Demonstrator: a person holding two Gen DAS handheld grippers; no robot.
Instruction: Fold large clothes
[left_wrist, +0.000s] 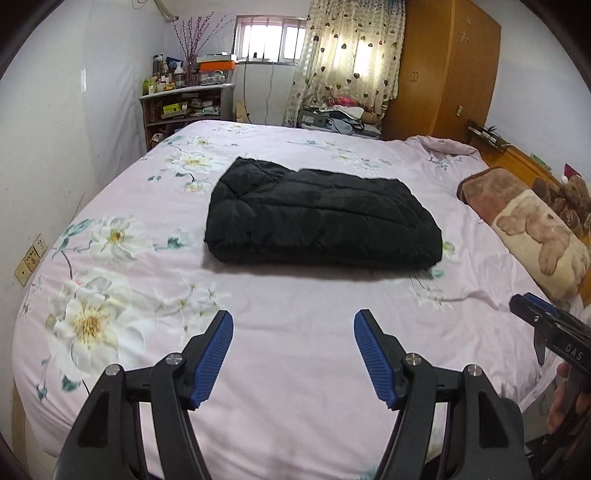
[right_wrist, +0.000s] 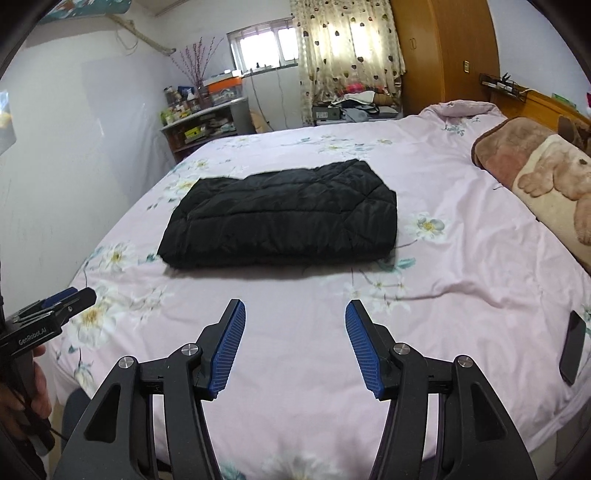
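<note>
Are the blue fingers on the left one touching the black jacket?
Apart. The left wrist view shows the left gripper open and empty, with bare pink bedsheet between its fingers and the folded black jacket.

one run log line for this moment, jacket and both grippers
black jacket: folded, flat on bed | left gripper: open, empty, short of jacket | right gripper: open, empty, short of jacket

Black quilted jacket (left_wrist: 321, 218) folded into flat rectangle, mid-bed.

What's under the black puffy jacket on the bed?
The folded black jacket lies on the pink flowered bedsheet, which shows all around it. Whatever is directly beneath or folded inside is covered, so I cannot tell.
</note>
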